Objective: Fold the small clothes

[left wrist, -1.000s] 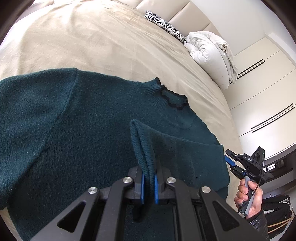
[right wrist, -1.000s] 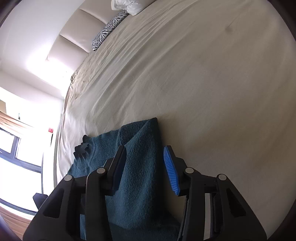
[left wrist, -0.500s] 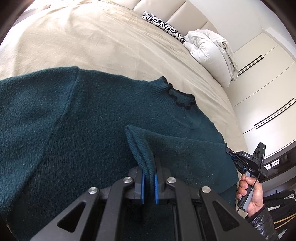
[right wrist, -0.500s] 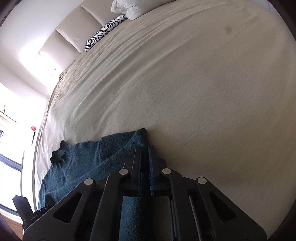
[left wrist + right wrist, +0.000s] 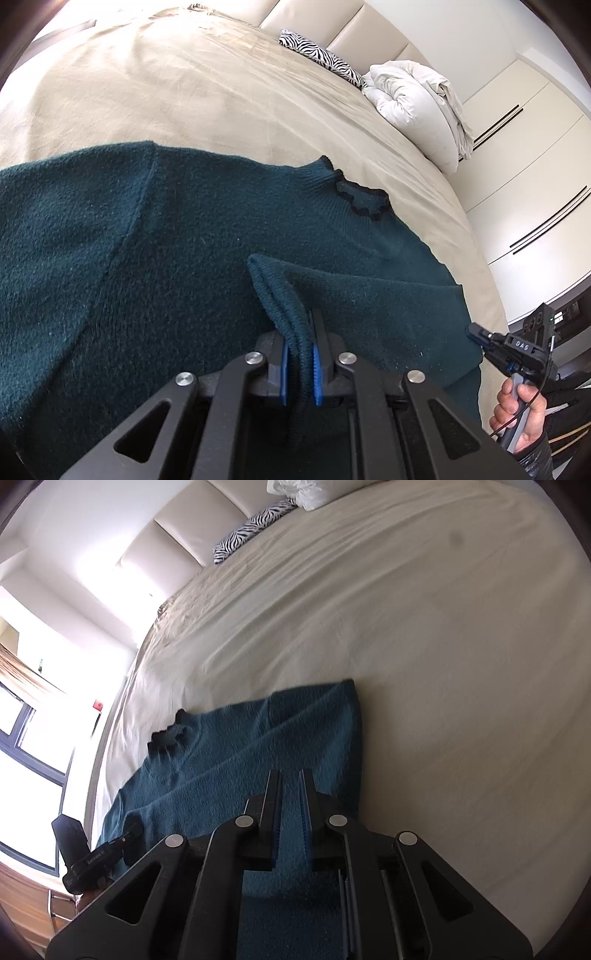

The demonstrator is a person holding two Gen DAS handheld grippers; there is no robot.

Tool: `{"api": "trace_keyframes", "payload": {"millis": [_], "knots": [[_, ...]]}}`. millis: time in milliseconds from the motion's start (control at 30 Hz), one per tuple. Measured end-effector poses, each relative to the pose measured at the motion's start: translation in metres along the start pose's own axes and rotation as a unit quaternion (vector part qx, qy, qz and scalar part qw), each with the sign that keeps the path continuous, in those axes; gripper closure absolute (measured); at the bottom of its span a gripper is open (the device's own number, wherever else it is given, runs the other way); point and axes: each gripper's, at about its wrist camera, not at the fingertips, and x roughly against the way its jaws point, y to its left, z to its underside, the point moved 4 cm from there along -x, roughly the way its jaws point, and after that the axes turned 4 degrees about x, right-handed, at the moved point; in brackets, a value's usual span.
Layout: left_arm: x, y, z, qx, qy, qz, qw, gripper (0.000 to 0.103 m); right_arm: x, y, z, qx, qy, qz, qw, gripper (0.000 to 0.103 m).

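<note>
I am pinching the soft, floppy sweater [image 5: 166,258] in both grippers, left gripper [image 5: 300,354] easing open around its folded hem, right gripper [image 5: 290,812] clenched on the side edge

Your right gripper [image 5: 289,819] hangs over the teal sweater [image 5: 236,753], jaws nearly together with knit between them. Sweater lies on the beige bed sheet [image 5: 443,664]; zebra pillow [image 5: 251,530] at the headboard.

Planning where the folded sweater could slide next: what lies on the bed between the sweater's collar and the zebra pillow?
Nothing: in the left wrist view only bare beige sheet runs from the sweater's collar to the zebra pillow.
</note>
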Motion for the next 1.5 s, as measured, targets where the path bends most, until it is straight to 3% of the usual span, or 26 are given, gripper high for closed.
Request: {"api": "trace_keyframes", "payload": {"millis": [167,300,433,567,667,733,833,867,933,967,1000,1067,1167,1200,1267,1400,1433,1500], "knots": [[0.001,0.005,0.002,-0.004,0.002,0.007,1.0000,0.090,0.006,-0.023,0.022,-0.042,-0.010,-0.047,0.998,0.094],[0.006,0.005,0.002,-0.002,0.000,0.007,1.0000,0.088,0.015,-0.022,0.038,-0.012,-0.001,-0.030,0.999,0.094],[0.021,0.008,0.004,-0.005,-0.021,-0.004,0.9998,0.067,0.033,-0.007,0.043,0.007,-0.010,-0.021,1.000,0.094],[0.035,0.018,0.006,0.003,-0.024,-0.010,0.9997,0.067,0.014,-0.001,0.054,0.010,0.024,-0.006,1.000,0.094],[0.069,0.027,0.013,0.001,-0.051,-0.028,0.9983,0.053,0.025,-0.006,0.056,-0.020,0.009,-0.014,1.000,0.094],[0.104,0.040,0.021,0.005,-0.088,-0.032,0.9956,0.032,0.045,0.003,0.057,-0.011,-0.017,-0.013,1.000,0.094],[0.159,0.081,0.037,0.062,-0.138,-0.028,0.9881,0.026,0.079,0.031,0.061,0.030,-0.068,-0.002,0.997,0.092],[0.175,0.098,0.043,0.087,-0.148,-0.028,0.9847,0.026,0.087,0.044,0.062,0.045,-0.085,0.002,0.995,0.086],[0.209,0.139,0.057,0.149,-0.176,-0.027,0.9727,0.026,0.103,0.069,0.069,0.073,-0.118,0.013,0.990,0.070],[0.226,0.160,0.064,0.182,-0.192,-0.027,0.9639,0.026,0.108,0.082,0.073,0.085,-0.134,0.019,0.987,0.052],[0.243,0.182,0.071,0.218,-0.210,-0.026,0.9526,0.026,0.113,0.097,0.076,0.097,-0.151,0.024,0.984,0.043],[0.275,0.226,0.088,0.296,-0.247,-0.023,0.9224,0.026,0.120,0.130,0.085,0.126,-0.178,0.019,0.976,0.038],[0.307,0.282,0.107,0.383,-0.277,-0.030,0.8806,0.026,0.121,0.174,0.098,0.153,-0.177,-0.025,0.972,0.027],[0.315,0.296,0.113,0.407,-0.283,-0.034,0.8677,0.026,0.118,0.187,0.102,0.159,-0.171,-0.037,0.972,0.026],[0.321,0.316,0.119,0.443,-0.296,-0.002,0.8463,0.026,0.114,0.209,0.109,0.164,-0.158,-0.051,0.972,0.026],[0.316,0.333,0.109,0.473,-0.303,0.011,0.8270,0.026,0.103,0.240,0.122,0.170,-0.130,-0.076,0.974,0.026],[0.315,0.339,0.107,0.481,-0.311,0.015,0.8194,0.026,0.103,0.246,0.127,0.174,-0.129,-0.077,0.973,0.026],[0.315,0.349,0.104,0.507,-0.329,0.026,0.7958,0.027,0.102,0.253,0.135,0.180,-0.127,-0.078,0.972,0.026]]}}
